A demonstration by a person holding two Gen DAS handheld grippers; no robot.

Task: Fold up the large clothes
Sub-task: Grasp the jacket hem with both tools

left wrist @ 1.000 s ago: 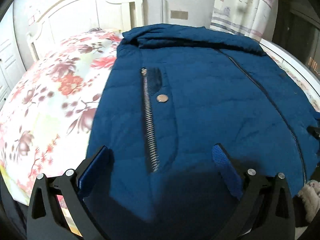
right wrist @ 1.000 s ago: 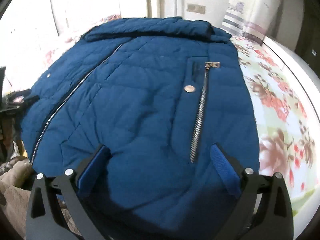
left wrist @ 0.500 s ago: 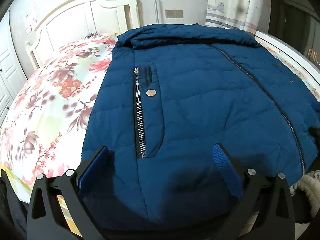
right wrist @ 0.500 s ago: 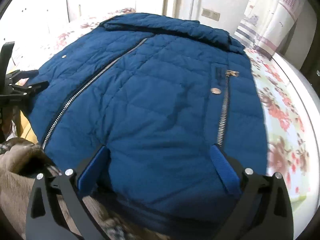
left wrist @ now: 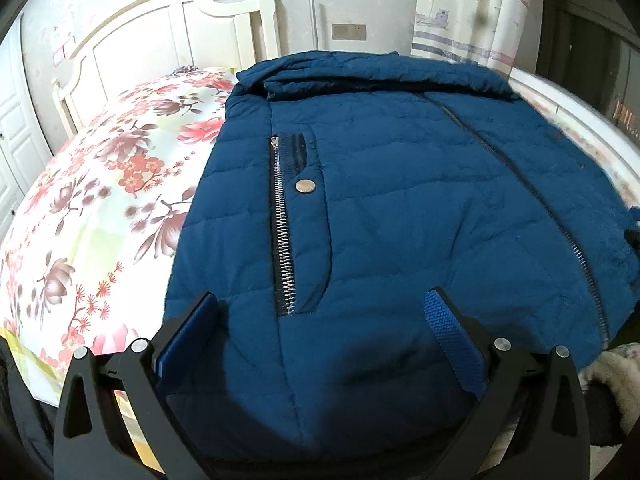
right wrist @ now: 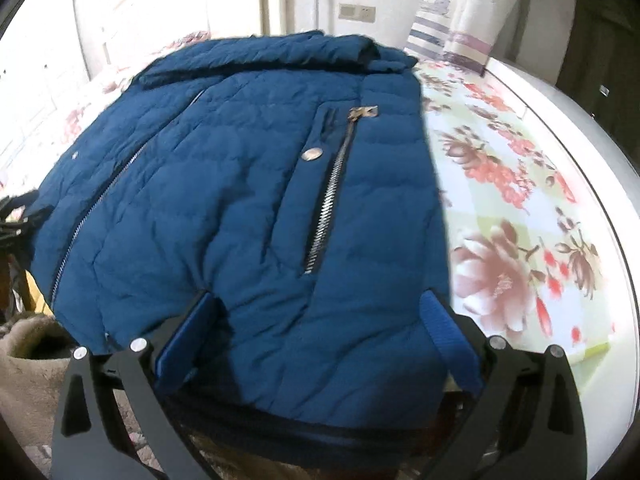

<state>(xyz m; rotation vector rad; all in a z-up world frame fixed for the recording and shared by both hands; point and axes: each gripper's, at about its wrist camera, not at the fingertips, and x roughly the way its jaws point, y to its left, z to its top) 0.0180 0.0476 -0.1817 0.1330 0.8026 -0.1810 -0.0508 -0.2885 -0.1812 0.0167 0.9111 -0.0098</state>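
Observation:
A dark blue quilted jacket (left wrist: pixel 400 208) lies front up on the bed, collar at the far end, main zip closed. It also shows in the right wrist view (right wrist: pixel 248 208). My left gripper (left wrist: pixel 324 312) is open and hovers over the jacket's near hem by a zipped pocket (left wrist: pixel 284 232) with a metal snap. My right gripper (right wrist: pixel 320 312) is open over the near hem at the jacket's other side, by its zipped pocket (right wrist: pixel 328 200). Neither gripper holds fabric.
The bed has a floral sheet (left wrist: pixel 100 208), which also shows in the right wrist view (right wrist: pixel 520 220). A white headboard (left wrist: pixel 160 36) stands at the far end. A curtain (left wrist: pixel 472 12) hangs at the far right. A beige fuzzy fabric (right wrist: pixel 28 368) lies near the bed's front edge.
Both grippers have shifted a little over the near hem; the right view swung back toward the jacket's right side. Both stayed open and the jacket has not moved.

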